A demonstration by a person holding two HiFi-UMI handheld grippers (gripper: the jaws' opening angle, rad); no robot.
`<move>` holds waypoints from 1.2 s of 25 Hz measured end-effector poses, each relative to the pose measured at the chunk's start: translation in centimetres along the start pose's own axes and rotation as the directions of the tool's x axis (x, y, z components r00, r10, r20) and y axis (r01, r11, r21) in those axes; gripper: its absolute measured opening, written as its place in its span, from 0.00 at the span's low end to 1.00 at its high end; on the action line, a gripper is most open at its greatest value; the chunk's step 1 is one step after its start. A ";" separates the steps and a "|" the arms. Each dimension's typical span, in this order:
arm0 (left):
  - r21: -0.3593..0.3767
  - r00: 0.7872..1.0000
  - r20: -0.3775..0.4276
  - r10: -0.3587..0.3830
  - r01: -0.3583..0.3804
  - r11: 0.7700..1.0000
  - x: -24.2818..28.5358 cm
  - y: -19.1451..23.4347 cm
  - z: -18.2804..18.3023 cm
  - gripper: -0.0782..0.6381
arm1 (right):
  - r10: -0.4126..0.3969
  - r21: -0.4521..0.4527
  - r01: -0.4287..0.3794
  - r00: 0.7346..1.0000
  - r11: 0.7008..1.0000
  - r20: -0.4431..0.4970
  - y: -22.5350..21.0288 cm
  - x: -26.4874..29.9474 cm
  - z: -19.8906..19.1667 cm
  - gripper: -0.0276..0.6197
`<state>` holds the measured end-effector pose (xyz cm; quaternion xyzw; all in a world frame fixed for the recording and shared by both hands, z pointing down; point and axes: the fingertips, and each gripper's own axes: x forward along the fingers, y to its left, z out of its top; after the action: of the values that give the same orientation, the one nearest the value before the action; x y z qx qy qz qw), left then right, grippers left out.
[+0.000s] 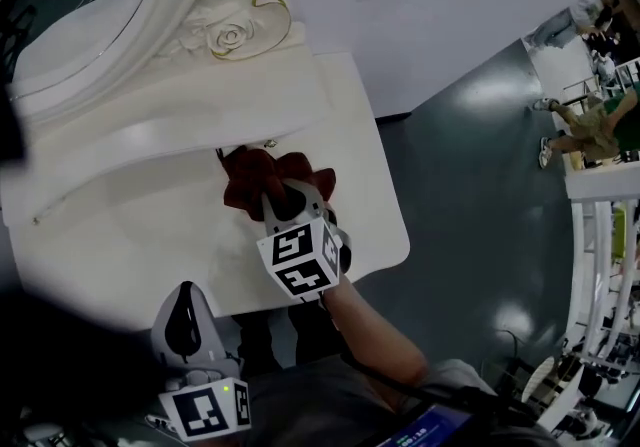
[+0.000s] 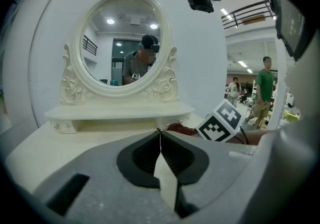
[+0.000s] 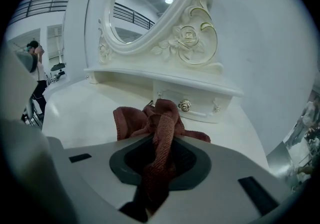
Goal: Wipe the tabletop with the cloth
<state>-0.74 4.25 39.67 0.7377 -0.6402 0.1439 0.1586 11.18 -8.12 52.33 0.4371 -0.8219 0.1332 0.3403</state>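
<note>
Stage: wiping appears to be in hand, since the cloth is lying bunched on the tabletop in the right gripper's grip. Most of the surface is probably waiting its turn.

Left gripper (image 1: 186, 291): it is hanging low at the left of the head view, by the tabletop's near edge and well apart from the cloth. Its fingers (image 2: 145, 155) are pressing together on nothing. It is likely idling there to leave the cloth's path free.

Tabletop (image 1: 140, 215): white and glossy, it is showing nothing loose on it but the cloth. It is carrying a mirror (image 2: 120, 42) on a raised shelf (image 2: 120, 113) at the back, so the flat area in front is what is asking to be wiped.

Cloth (image 3: 150, 118): dark red and crumpled, it is lying just in front of the shelf's small drawer (image 3: 200, 98), right of the tabletop's middle. One fold is running up between the right fingers while the rest is spreading onto the surface, which is keeping plenty of fabric in contact.

Right gripper (image 1: 283, 197): it is slanting down onto the tabletop, its fingers clamping the cloth's fold. The downward tilt is likely helping to press the fabric flat while the grip is stopping it from slipping free.

Risk: the drawer's knob (image 3: 185, 105) is sitting close behind the cloth, and a loose fold could be catching on it during a stroke along the back.
</note>
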 end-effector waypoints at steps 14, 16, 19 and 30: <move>0.033 0.998 0.002 -0.063 0.063 0.997 2.3 -6.3 0.7 0.13 | -0.059 0.051 0.059 0.998 0.997 0.001 -7.0 -2.5 -3.1 0.15; 0.038 0.998 0.003 -0.070 0.070 0.997 2.6 -7.1 0.8 0.13 | -0.070 0.060 0.070 0.998 0.996 0.000 -8.0 -2.8 -3.6 0.15; 0.048 0.997 0.002 -0.082 0.082 0.995 2.8 -8.3 0.8 0.13 | -0.084 0.071 0.084 0.996 0.994 -0.002 -9.4 -3.4 -4.3 0.15; 0.100 0.989 -0.007 -0.149 0.149 0.984 4.3 -12.5 1.6 0.13 | -0.144 0.136 0.144 0.990 0.980 -0.011 -14.6 -5.6 -6.8 0.15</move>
<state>12.24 1.31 39.38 0.7905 -0.5754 0.1633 0.1318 28.16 -9.61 52.40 0.5175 -0.7768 0.1644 0.3189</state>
